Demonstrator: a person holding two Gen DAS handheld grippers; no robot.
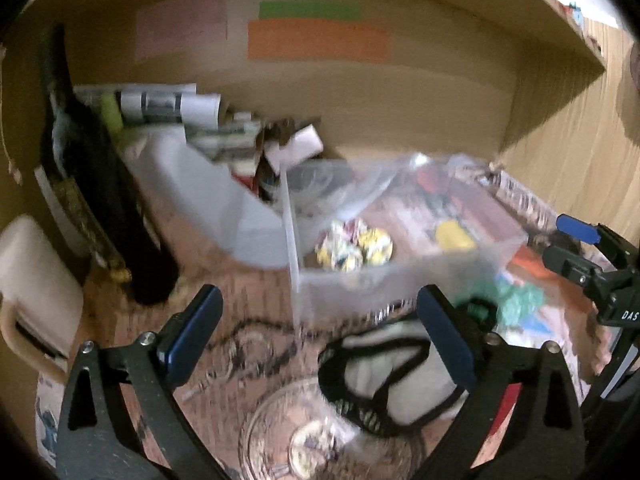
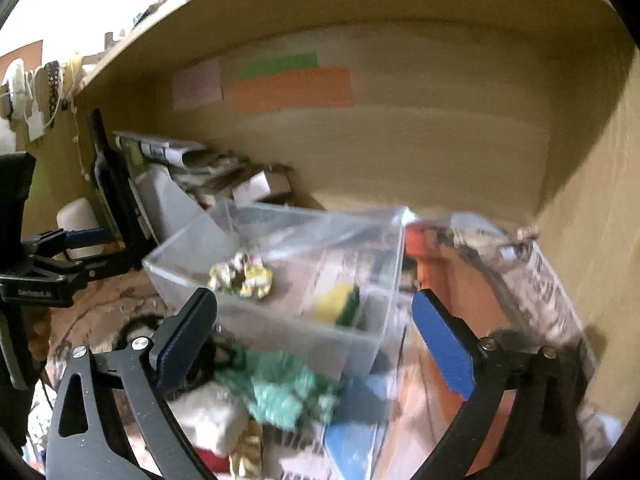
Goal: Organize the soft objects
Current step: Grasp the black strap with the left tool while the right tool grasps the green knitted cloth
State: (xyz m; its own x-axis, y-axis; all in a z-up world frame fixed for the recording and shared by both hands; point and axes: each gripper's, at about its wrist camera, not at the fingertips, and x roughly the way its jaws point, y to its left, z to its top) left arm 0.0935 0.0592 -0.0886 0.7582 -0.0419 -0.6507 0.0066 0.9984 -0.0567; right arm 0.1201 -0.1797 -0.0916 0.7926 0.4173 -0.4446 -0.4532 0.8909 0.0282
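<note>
A clear plastic box (image 1: 360,292) (image 2: 280,324) stands on the cluttered shelf. Inside lie a yellow-and-white scrunchie (image 1: 354,246) (image 2: 242,276) and a yellow-green sponge (image 1: 454,236) (image 2: 338,304). In front of the box lie a teal knitted soft thing (image 2: 280,388) (image 1: 520,304) and a white cloth with black trim (image 1: 384,376). My left gripper (image 1: 320,332) is open and empty, just above the white cloth. My right gripper (image 2: 316,344) is open and empty, over the box's near wall and the teal thing. It also shows at the right edge of the left wrist view (image 1: 576,248).
A dark bottle (image 1: 100,184) (image 2: 112,184) leans at the left, beside a white container (image 1: 192,188) and rolled papers (image 1: 160,104). A cream mug (image 1: 36,292) stands at far left. A glass bowl (image 1: 304,436) lies below my left gripper. Printed papers (image 2: 540,292) cover the right side.
</note>
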